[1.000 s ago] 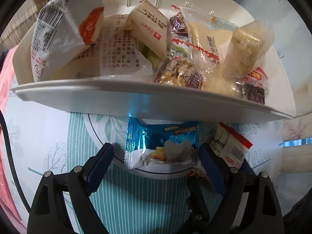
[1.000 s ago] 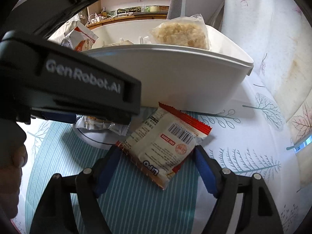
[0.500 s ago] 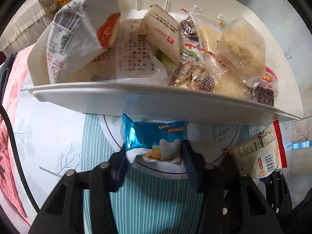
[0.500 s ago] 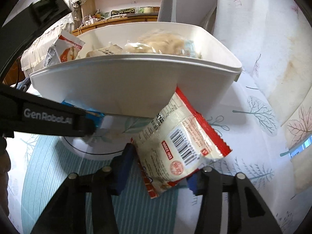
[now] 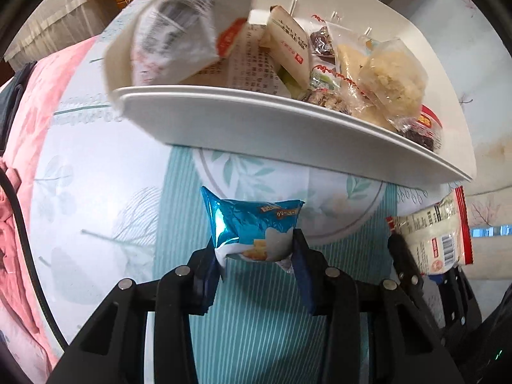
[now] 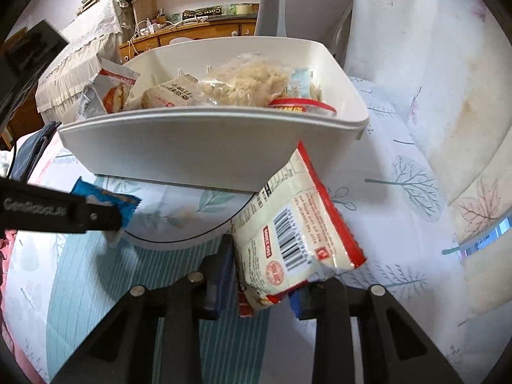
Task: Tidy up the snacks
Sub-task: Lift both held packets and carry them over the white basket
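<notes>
Blue foil snack packet [image 5: 252,230] is pinched upright, lifted just below white bin's [image 5: 288,121] near rim. Red-edged white packet [image 6: 294,233] is held tilted, top corner against that bin's front wall. Bin is piled with wrapped snacks [image 5: 393,80].

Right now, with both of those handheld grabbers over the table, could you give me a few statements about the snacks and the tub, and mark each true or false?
1. The left gripper has its jaws shut on a blue foil snack packet. True.
2. The right gripper is empty. False: its jaws have just been closing and pinch a white snack packet with red edges and a barcode.
3. The white plastic tub has nothing in it. False: it holds many wrapped snacks, among them a clear bag of pale crumbly pieces.
4. The tub stands on a tablecloth printed with leaves and teal stripes. True.
5. Both held packets are already inside the tub. False: both are outside it, in front of its near wall.
</notes>
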`<state>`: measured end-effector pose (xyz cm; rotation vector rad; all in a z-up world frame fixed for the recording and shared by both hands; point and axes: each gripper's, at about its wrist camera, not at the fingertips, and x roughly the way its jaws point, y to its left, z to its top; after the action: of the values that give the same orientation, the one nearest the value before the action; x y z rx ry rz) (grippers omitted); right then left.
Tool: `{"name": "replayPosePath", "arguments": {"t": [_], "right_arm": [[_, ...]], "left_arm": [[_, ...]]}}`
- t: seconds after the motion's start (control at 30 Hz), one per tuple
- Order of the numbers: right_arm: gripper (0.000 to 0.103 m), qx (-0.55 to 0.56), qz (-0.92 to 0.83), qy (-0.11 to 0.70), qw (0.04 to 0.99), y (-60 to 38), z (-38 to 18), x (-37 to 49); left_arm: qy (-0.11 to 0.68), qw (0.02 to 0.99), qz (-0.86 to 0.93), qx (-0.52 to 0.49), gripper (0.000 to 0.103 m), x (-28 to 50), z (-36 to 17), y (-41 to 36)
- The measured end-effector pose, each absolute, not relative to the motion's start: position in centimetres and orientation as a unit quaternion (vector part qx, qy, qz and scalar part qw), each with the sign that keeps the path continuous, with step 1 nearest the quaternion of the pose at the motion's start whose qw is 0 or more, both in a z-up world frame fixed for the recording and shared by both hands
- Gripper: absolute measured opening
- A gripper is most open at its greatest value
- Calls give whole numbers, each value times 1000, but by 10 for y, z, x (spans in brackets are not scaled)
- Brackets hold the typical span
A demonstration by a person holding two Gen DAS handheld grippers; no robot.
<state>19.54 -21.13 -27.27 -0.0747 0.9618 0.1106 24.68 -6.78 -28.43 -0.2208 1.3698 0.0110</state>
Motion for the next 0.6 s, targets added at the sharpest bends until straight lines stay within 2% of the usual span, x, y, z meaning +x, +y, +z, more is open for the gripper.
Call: {"name": "replayPosePath", "arguments": {"t": [0.3, 0.6], "right_arm": [[29, -26, 71, 462, 884, -211, -233, 187], [29, -7, 100, 451, 887, -206, -192, 193]], "left_arm": [[620, 776, 10, -113, 39, 223, -230, -33], [597, 795, -18, -105, 39, 236, -181, -21]]}}
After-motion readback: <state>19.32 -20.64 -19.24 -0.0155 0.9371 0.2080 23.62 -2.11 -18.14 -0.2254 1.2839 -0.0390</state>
